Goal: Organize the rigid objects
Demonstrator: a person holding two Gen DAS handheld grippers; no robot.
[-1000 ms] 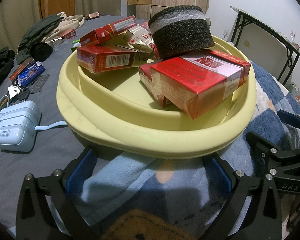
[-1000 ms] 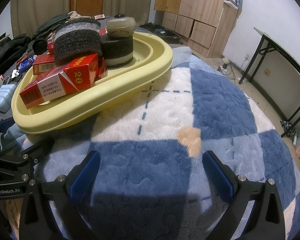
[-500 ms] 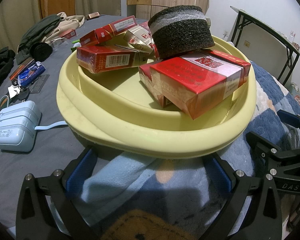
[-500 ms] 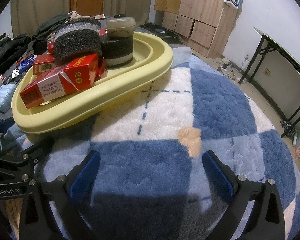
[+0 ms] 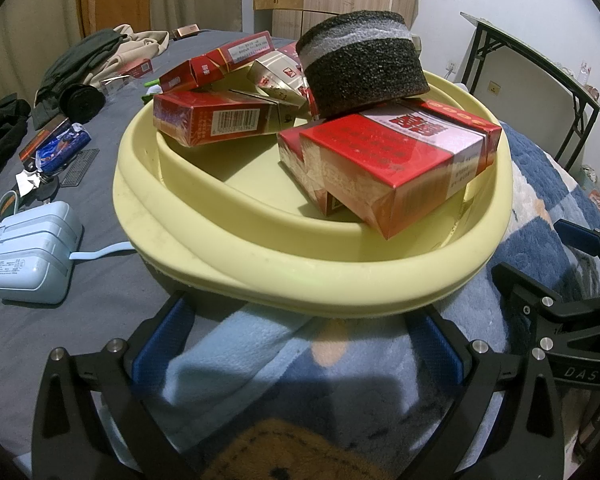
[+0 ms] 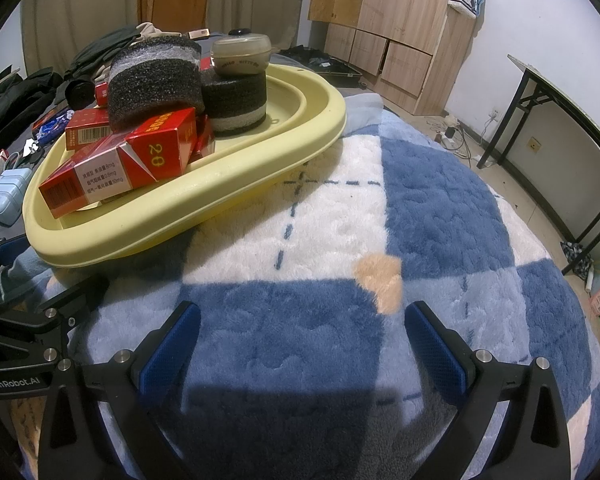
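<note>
1. Fleece blanket [image 6: 440, 216], checked blue and white, covers the bed under both of my grippers.
2. Yellow basin [image 5: 340, 276] sits on the blanket's edge, just ahead of my left gripper [image 5: 296, 344] and to the left of my right gripper [image 6: 300, 344].
3. Red cartons [image 5: 400, 168] lie piled inside the basin, the nearest one jutting over the inner rim.
4. Black foam rolls rest in the basin too: one roll [image 6: 156, 80] on top of the cartons, a second roll [image 6: 236, 100] behind it carrying a small lidded jar [image 6: 242, 56].
5. Both my grippers have their blue pads [image 6: 172, 344] spread wide, holding nothing.
6. Blue charger [image 5: 32, 252] lies on the grey sheet left of the basin.
</note>
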